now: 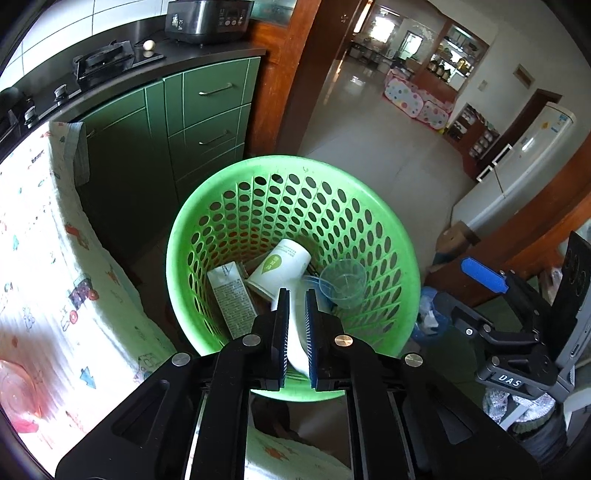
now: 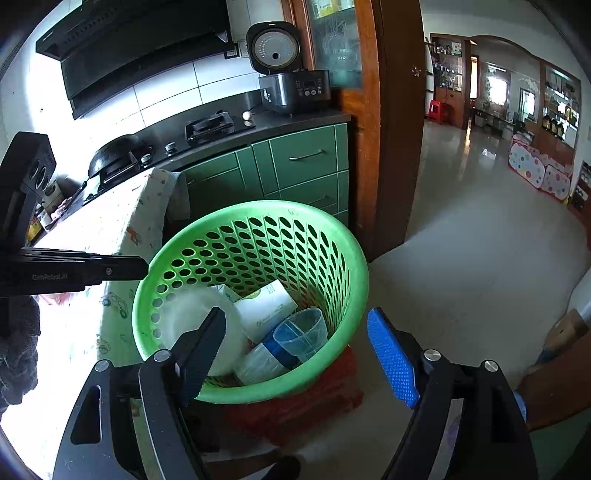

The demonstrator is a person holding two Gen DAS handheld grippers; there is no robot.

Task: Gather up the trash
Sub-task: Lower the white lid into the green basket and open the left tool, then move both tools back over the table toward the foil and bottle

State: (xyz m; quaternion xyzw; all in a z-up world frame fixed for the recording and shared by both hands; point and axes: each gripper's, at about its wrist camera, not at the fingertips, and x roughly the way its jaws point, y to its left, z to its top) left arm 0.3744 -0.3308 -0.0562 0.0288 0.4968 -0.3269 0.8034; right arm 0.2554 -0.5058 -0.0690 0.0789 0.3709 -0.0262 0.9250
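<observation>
A green perforated basket [image 1: 369, 206] stands on the floor beside the cloth-covered table; it also shows in the right wrist view [image 2: 343, 254]. Inside lie a paper cup [image 1: 282, 264], a carton [image 1: 231, 295] and a clear plastic cup [image 1: 343, 282]. My left gripper [image 1: 297, 301] hangs over the basket, its jaws narrowly apart around a white disposable bowl [image 1: 297, 332]. In the right wrist view the bowl [image 2: 192, 321] lies against the basket's left wall beside the paper cup [image 2: 266, 310] and clear cup [image 2: 301, 332]. My right gripper [image 2: 295, 332] is open and empty above the near rim.
The table [image 1: 40, 229] with a patterned cloth is at the left, holding a pink plastic dish [image 1: 16, 391]. Green cabinets [image 1: 207, 110] with a stove and rice cooker [image 1: 207, 20] stand behind. A red stool [image 2: 321, 398] sits under the basket. A doorway opens onto tiled floor [image 2: 472, 240].
</observation>
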